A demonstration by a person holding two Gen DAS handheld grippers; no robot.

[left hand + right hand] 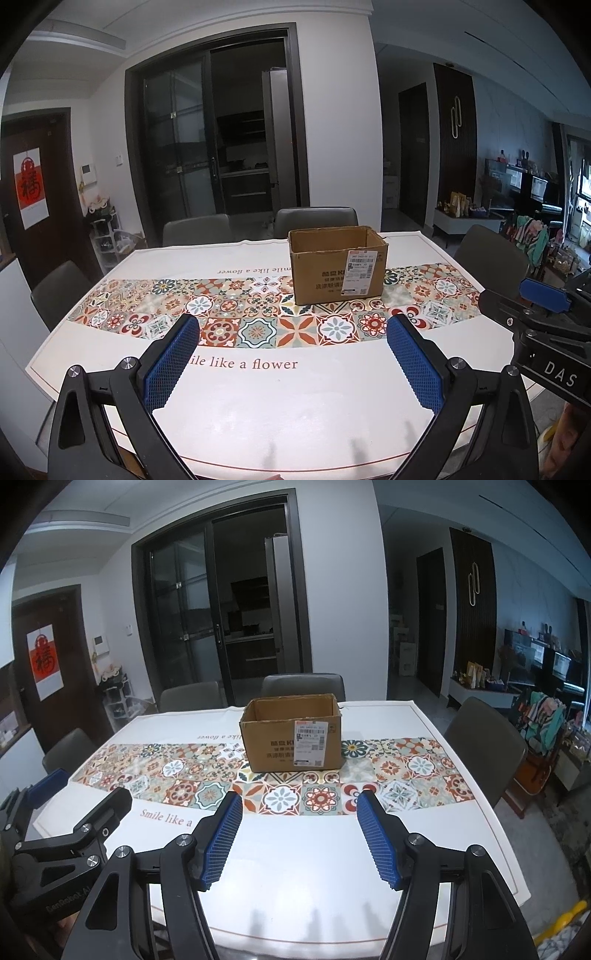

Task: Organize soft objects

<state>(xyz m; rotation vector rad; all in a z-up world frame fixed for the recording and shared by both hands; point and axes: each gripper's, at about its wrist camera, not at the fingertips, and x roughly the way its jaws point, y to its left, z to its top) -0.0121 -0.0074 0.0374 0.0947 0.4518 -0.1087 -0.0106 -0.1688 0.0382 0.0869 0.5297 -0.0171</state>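
An open brown cardboard box [338, 264] with a white shipping label stands upright on the patterned tile strip of the table; it also shows in the right wrist view [293, 733]. Its inside is hidden from here. No soft object is in view. My left gripper [291, 325] is open and empty, above the near part of the table, well short of the box. My right gripper [300, 800] is open and empty, also short of the box. The right gripper shows at the right edge of the left view [532, 299]; the left one shows at the lower left of the right view [81, 794].
The white table [258, 398] has a tiled floral band and the words "Smile like a flower". Grey chairs stand at the far side [316, 218], at the left [61, 291] and at the right [484, 734]. Dark glass sliding doors are behind.
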